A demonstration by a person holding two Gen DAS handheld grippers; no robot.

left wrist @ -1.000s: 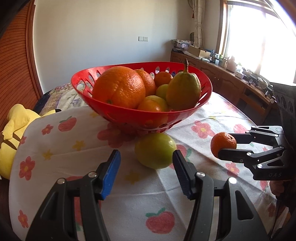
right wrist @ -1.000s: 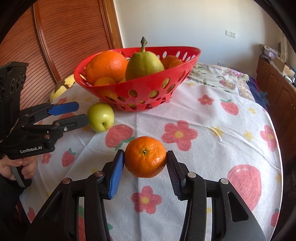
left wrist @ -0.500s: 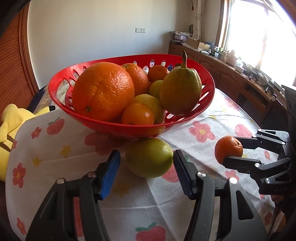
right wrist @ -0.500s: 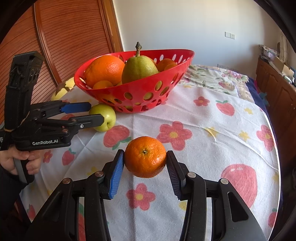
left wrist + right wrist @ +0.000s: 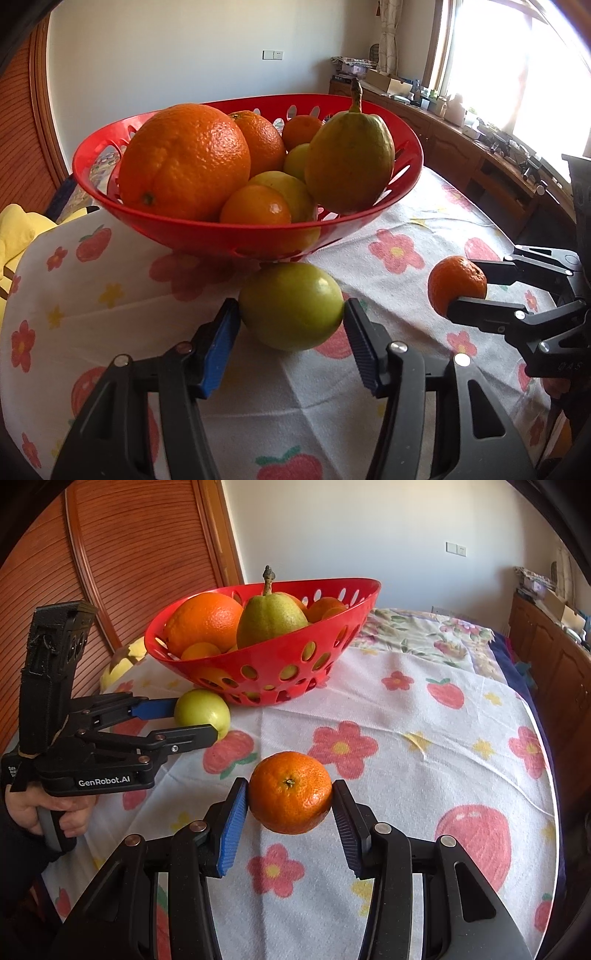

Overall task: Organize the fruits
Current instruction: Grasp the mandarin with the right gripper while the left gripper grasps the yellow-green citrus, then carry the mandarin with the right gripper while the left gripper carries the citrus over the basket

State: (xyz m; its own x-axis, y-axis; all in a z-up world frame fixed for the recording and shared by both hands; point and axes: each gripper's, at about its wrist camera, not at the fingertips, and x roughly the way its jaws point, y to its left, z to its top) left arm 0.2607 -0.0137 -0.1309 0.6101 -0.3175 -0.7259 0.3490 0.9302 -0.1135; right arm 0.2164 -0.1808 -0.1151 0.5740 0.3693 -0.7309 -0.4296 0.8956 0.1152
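Right now the left gripper (image 5: 291, 341) is sitting with its jaws spread on either side of a green apple (image 5: 291, 305), the blue pads just beside the fruit's flanks; whether they are actually touching it cannot be told. That apple is resting on the flowered tablecloth (image 5: 406, 236) covering the bench, just in front of the red basket (image 5: 229, 230) and close under its rim. Meanwhile the right gripper (image 5: 290, 827) is holding a small mandarin (image 5: 290, 792) clamped between its two pads, lifted above the cloth and well apart from the basket. From the right wrist view, a hand (image 5: 44, 808) is gripping the handle of the left gripper at the left edge. Inside the basket a large orange (image 5: 183, 166) is lying beside a green pear (image 5: 349, 162) standing stem up, with several smaller oranges and yellow-green fruits packed between them
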